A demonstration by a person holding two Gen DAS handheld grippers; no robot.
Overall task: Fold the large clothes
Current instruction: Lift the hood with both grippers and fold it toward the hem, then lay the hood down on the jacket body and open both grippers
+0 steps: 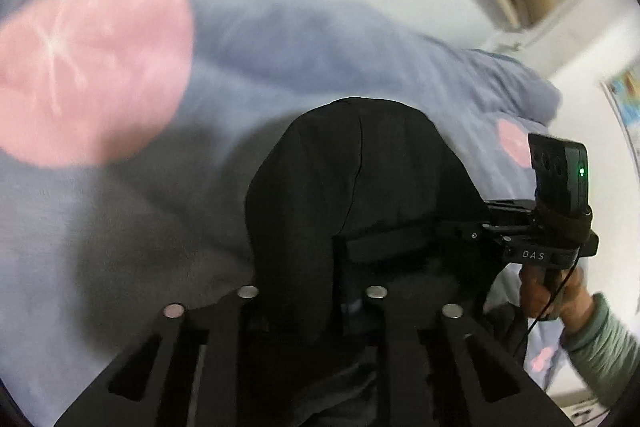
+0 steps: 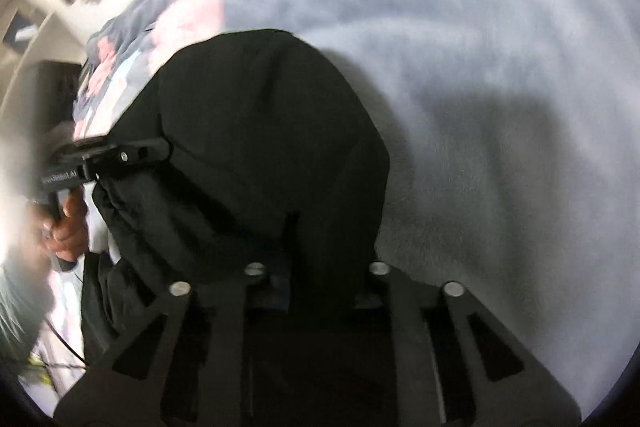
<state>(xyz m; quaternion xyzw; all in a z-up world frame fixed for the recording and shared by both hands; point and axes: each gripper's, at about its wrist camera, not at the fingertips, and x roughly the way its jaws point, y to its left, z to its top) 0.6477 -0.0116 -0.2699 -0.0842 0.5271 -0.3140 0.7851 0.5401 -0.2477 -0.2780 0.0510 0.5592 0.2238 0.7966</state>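
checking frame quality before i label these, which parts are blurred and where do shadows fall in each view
Left wrist view: the lilac blanket and its pink patch are smeared by motion, while the black garment and the right gripper stay sharp; a grey shadow lies left of the garment. Right wrist view: the blanket streaks, a shadow falls right of the garment, glare washes out the left edge; fisheye bends both.

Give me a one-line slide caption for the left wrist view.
Left tool shut on a bunched black garment above a blue-grey bedspread with pink patches, right tool gripping alongside.
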